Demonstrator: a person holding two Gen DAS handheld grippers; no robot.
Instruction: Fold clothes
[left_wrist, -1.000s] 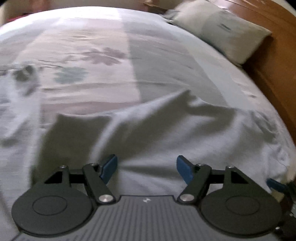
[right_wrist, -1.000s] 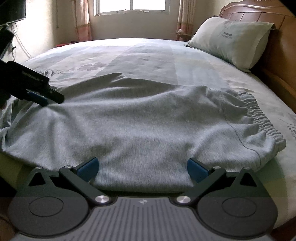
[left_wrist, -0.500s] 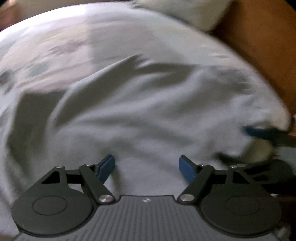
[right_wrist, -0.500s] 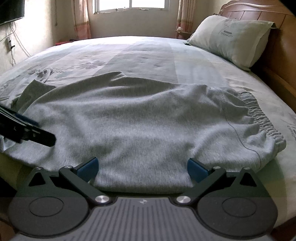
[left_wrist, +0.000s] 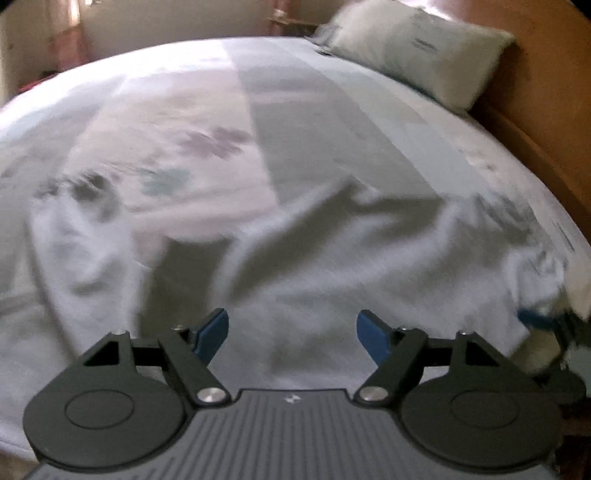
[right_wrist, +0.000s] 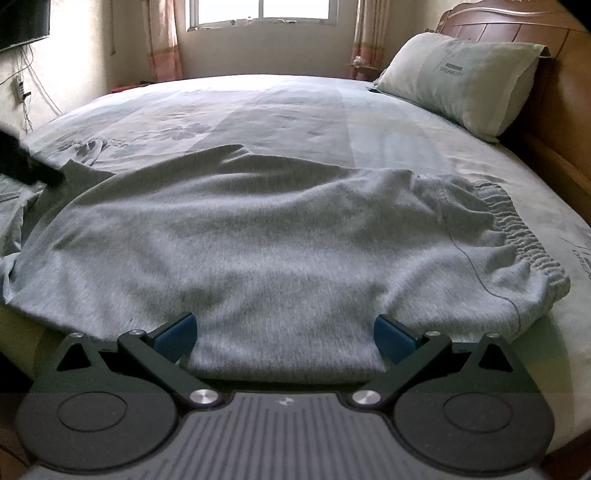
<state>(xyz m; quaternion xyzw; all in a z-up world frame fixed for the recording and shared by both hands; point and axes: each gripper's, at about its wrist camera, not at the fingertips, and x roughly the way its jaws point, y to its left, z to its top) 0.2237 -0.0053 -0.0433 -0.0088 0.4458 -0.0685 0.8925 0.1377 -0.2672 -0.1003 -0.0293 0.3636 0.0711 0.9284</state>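
A pair of grey sweatpants (right_wrist: 266, 236) lies spread across the lower middle of the right wrist view, on a bed (right_wrist: 295, 107) with a pale patterned sheet. Its gathered elastic waistband (right_wrist: 517, 236) sits at the right of the frame, and the legs run off toward the left edge, where the cloth bunches and wrinkles. The near edge of the garment looks doubled over, so one lengthwise fold, leg onto leg, seems to be in place; that is a judgement from the thick near hem, not something plainly shown.

The right gripper (right_wrist: 284, 334) sits at the bottom of its frame with its blue fingers wide apart, the near edge of the sweatpants lying between them but not pinched. The left gripper (left_wrist: 291, 336) also has its jaws well apart, nothing clamped, with blurred grey cloth below it. In the right wrist view, a dark shape at the left edge, probably the left gripper, hangs over the leg end.

What is left, as far as can be told: the leg end still needs smoothing, then the legs need bringing across toward the waistband once or twice to make a compact stack. A pillow (right_wrist: 461, 81) rests at the upper right against the wooden headboard (right_wrist: 517, 26), well clear of the work
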